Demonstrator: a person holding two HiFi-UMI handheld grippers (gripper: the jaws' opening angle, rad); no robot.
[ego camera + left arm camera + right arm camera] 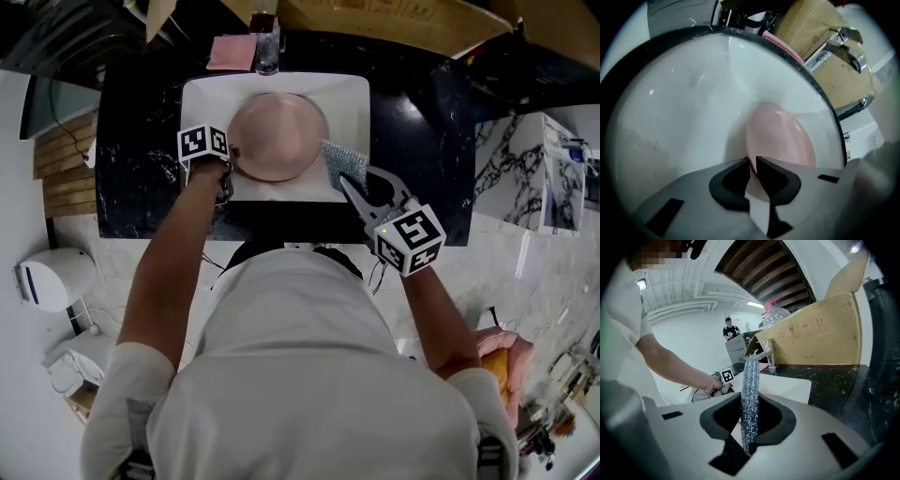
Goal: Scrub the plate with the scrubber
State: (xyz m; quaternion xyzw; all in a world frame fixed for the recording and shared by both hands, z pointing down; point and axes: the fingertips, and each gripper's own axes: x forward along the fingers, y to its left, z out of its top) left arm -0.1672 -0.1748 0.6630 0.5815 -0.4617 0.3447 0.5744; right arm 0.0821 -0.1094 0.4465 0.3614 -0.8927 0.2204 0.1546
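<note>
A pink plate (277, 136) lies upside down in the white sink (206, 103). My left gripper (232, 159) is at the plate's left edge. In the left gripper view, the left gripper (753, 166) has its black pads closed to a thin slit on the rim of the plate (780, 136). My right gripper (349, 185) hovers over the sink's front right corner, just right of the plate. It is shut on a silvery mesh scrubber (339, 161). In the right gripper view, the scrubber (751, 380) stands upright between the jaws of the right gripper (751, 404).
A black marble counter (141, 141) surrounds the sink. At its back are a faucet (265, 42) and a pink cloth (231, 53). A cardboard box (394, 23) stands behind them. A person (729, 326) stands far off in the room.
</note>
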